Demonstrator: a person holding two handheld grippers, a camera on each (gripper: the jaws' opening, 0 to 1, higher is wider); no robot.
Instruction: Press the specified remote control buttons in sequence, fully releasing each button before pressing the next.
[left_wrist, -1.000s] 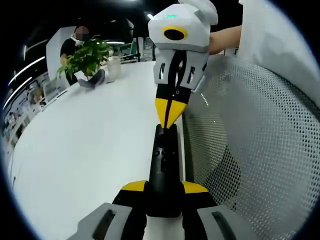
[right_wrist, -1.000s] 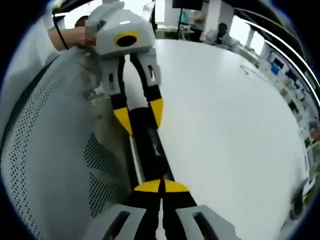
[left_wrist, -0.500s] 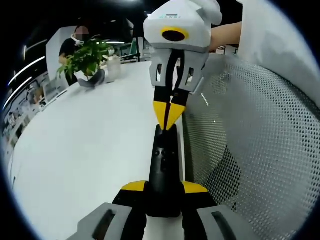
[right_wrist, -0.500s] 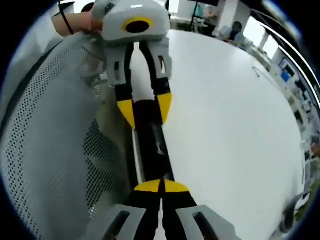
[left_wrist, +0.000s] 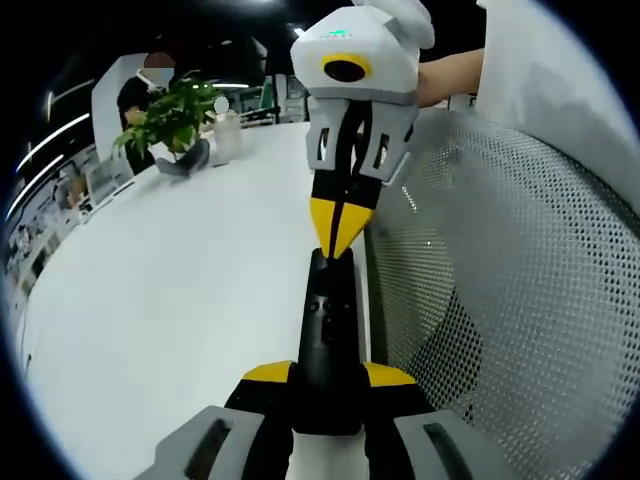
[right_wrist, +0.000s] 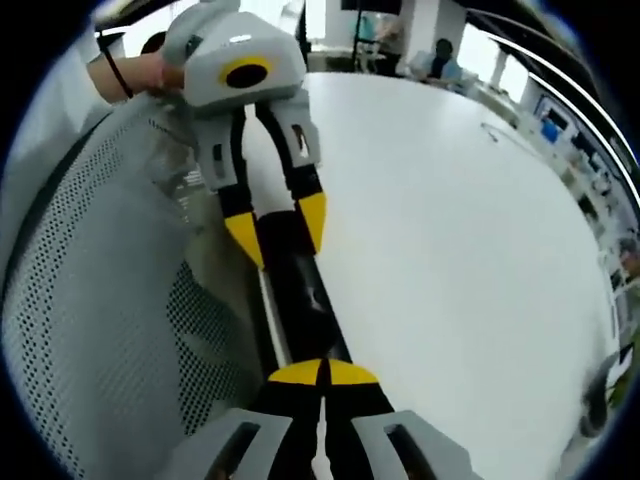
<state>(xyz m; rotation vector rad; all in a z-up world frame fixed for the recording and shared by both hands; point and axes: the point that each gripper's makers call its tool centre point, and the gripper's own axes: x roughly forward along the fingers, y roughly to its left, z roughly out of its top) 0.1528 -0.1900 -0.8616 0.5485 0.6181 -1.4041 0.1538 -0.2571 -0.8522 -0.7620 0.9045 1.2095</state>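
A slim black remote control (left_wrist: 328, 320) lies lengthwise along the table's edge, and my left gripper (left_wrist: 330, 375) is shut on its near end with a yellow tip on each side. My right gripper (left_wrist: 338, 238) comes down from above with its yellow tips together, their point at the remote's far end. In the right gripper view, my right gripper (right_wrist: 322, 372) stands shut at the bottom, tips against the remote control (right_wrist: 300, 290). Farther up, my left gripper (right_wrist: 278, 228) clamps the remote's other end. Whether a button is pressed in, I cannot tell.
The white table (left_wrist: 180, 300) spreads to the left of the remote. A grey mesh chair back (left_wrist: 500, 300) stands close on the other side. At the far end are a potted plant (left_wrist: 170, 115), a white bottle (left_wrist: 227, 135) and a seated person (left_wrist: 145, 85).
Half a second ago the right gripper sat slightly raised and shifted, its tips a hair apart. Now it is back down, tips together. The left gripper and remote have stayed put.
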